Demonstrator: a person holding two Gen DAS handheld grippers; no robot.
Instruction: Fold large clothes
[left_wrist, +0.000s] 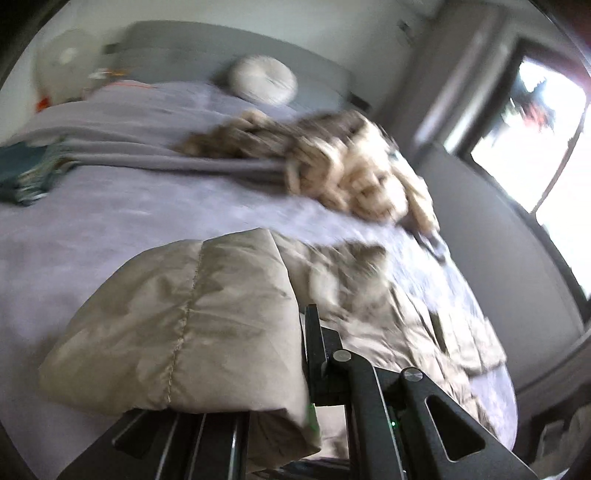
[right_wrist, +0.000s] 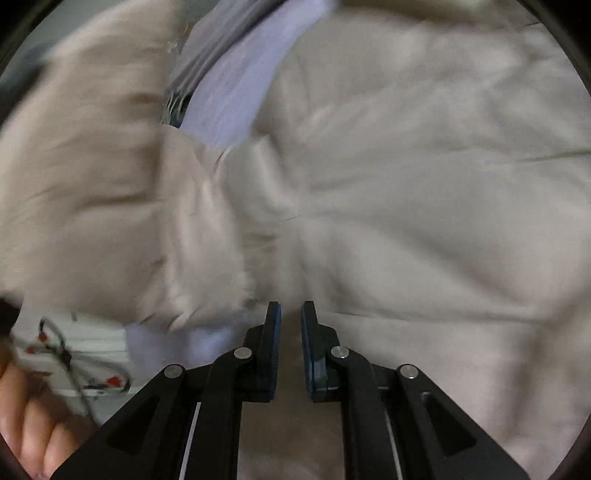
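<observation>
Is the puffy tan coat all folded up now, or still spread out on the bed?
Partly folded. One part of the coat is doubled over in the left gripper; the rest lies rumpled on the bed.

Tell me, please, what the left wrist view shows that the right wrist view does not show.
Only the left wrist view shows the round cushion by the headboard, the bright window, the jacket's fur-trimmed hood, and the left gripper shut on a padded fold.

Only the right wrist view shows the right gripper, its jaws slightly apart and empty, and a bare hand.

Both views show the beige jacket and the lilac bed cover.
</observation>
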